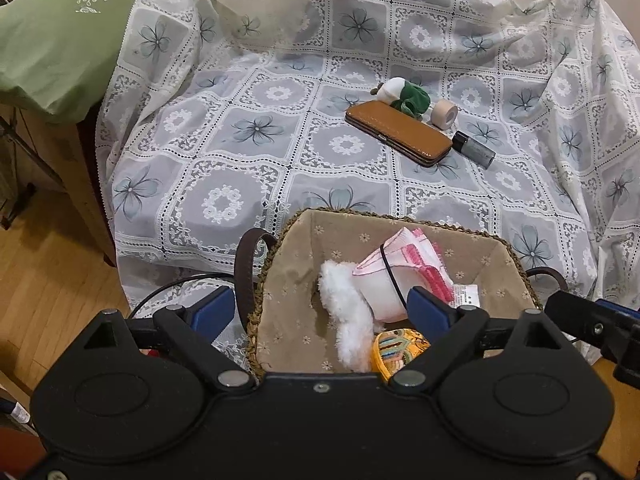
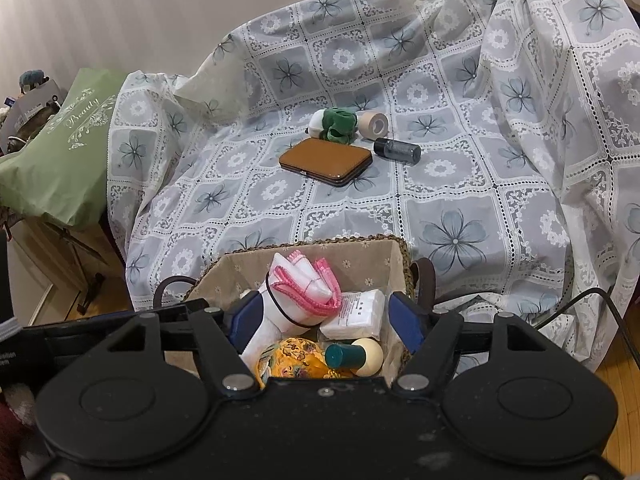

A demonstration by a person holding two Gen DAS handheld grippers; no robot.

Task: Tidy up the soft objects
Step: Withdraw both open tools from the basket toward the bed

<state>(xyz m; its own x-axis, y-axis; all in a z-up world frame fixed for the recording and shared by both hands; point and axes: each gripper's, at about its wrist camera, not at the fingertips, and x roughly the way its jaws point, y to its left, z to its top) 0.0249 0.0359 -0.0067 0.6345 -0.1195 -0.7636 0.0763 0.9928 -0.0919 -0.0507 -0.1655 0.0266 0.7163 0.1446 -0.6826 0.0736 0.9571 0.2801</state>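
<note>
Both grippers, the left gripper and the right gripper, hover with jaws apart and empty over a lined wicker basket. Inside lies a rolled white-and-pink cloth, light and squashy, probably best pinched mid-roll near its black band.

1. The left gripper points steeply downward, its blue fingers spread wide, gripping nothing
2. The right gripper tilts downward alongside it, fingers parted, nothing pinched between them
</note>
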